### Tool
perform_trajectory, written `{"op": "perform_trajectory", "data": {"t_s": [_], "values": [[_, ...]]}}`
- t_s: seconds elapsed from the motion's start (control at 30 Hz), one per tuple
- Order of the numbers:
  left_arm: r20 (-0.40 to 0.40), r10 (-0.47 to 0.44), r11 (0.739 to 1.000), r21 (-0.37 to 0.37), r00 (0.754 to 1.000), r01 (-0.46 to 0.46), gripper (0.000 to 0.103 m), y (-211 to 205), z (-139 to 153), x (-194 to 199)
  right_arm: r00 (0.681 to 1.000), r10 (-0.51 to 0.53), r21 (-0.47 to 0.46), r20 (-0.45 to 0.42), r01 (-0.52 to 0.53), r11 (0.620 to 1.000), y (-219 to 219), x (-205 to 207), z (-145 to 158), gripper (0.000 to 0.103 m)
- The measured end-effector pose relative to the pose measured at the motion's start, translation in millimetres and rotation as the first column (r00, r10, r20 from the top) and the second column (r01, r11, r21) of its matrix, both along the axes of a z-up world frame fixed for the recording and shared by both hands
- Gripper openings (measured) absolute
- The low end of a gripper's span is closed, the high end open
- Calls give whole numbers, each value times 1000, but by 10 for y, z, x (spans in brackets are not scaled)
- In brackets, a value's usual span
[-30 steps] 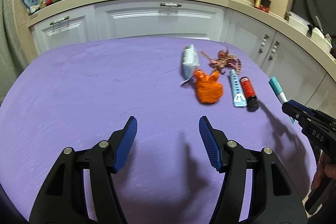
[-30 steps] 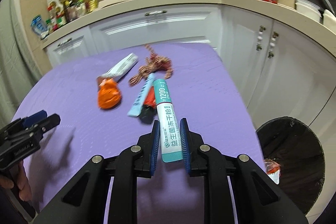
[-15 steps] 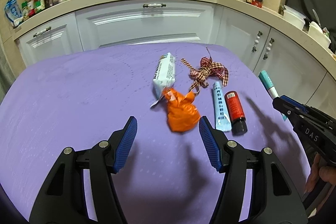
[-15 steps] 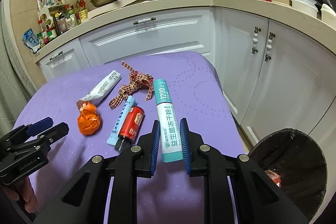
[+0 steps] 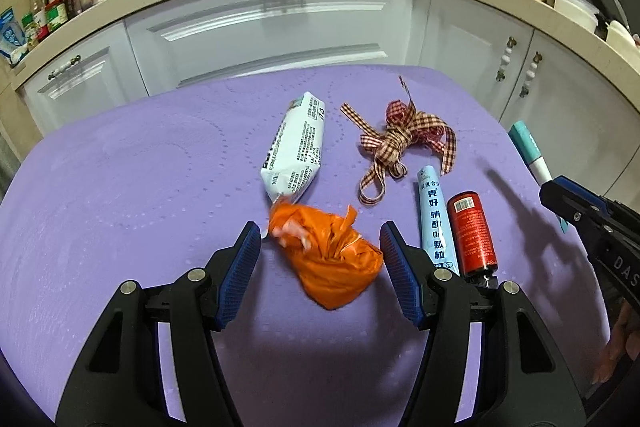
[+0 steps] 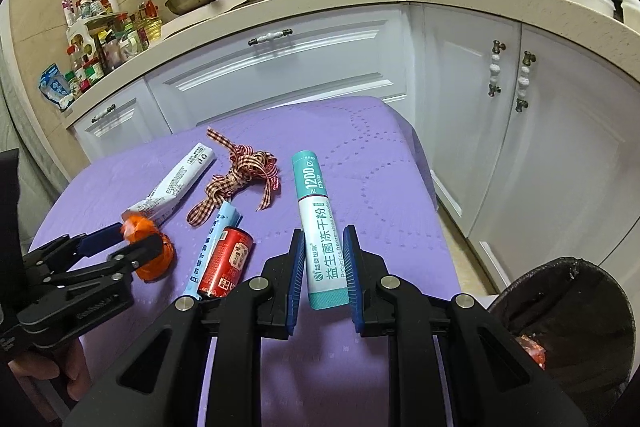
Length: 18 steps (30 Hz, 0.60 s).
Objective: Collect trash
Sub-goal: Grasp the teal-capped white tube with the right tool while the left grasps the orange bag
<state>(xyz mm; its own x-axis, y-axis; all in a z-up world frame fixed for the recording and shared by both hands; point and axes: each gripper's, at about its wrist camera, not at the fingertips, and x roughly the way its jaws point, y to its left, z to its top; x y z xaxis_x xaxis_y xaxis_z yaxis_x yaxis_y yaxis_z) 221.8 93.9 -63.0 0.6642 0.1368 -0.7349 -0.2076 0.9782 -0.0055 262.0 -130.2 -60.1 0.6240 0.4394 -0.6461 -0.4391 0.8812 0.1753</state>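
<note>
My left gripper (image 5: 318,251) is open, its fingers on either side of a crumpled orange bag (image 5: 330,259) on the purple table (image 5: 120,195). My right gripper (image 6: 323,259) is shut on a teal and white tube (image 6: 320,227), held above the table's right side; the tube also shows in the left wrist view (image 5: 530,153). On the table lie a white packet (image 5: 296,151), a checked ribbon (image 5: 400,143), a light blue tube (image 5: 434,223) and a red bottle (image 5: 472,233). The left gripper (image 6: 136,237) and orange bag (image 6: 156,259) show in the right wrist view.
A dark trash bin (image 6: 568,315) with some red trash inside stands on the floor right of the table. White kitchen cabinets (image 5: 280,27) and a counter with bottles, a pan and a pot run behind the table.
My left gripper has moved forward and right until its open fingers flank the orange bag. My right gripper has shifted right with the tube, closer to the bin.
</note>
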Motion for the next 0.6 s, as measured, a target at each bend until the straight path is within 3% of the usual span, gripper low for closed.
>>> {"op": "perform_trajectory", "data": {"t_s": [0.1,0.6], "values": [[-9,-4,1000,-1,1000,4,53,-18,-43,6,1000,4,3,-6,-4,1000,-10,0,-17,20],[58,-28,1000,15,998,27,51,-106,195,-320,999,-37,12,34,37,999,-231,-253,99,20]]}}
